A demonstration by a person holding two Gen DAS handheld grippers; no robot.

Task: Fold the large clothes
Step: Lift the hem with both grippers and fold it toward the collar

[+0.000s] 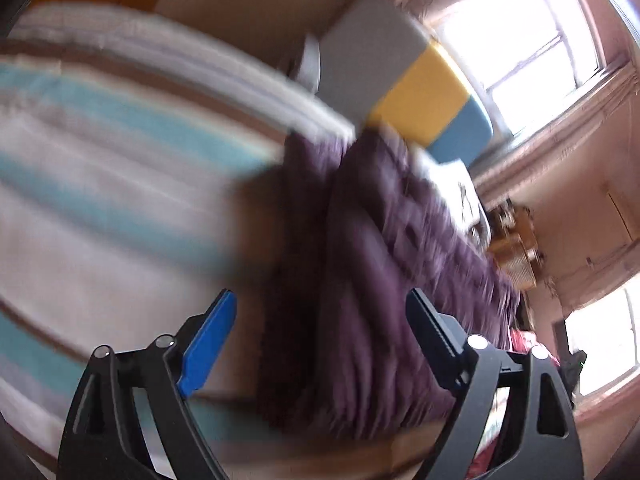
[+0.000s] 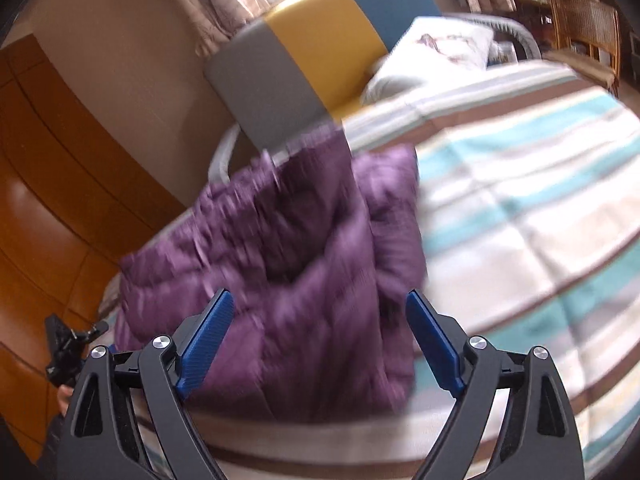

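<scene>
On the striped bedspread, a quilted purple padded jacket lies partly folded. Left gripper and right gripper gape wide, holding nothing. Further folds seem due.

A bedroom at home: a bed with a striped white, blue and brown blanket, a white pillow and a bright window far behind.

Motion blur over the bed; edges crop both tools

The purple jacket is smeared in both wrist views, so its quilting, folds and outline cannot be read, and its near edge is hidden behind the right gripper. The striped bedspread blurs into bands toward the bed's left side. The left gripper is cut off by the bottom edge. A small black object at the left edge is too small to identify, as are the wicker chairs' details.
</scene>
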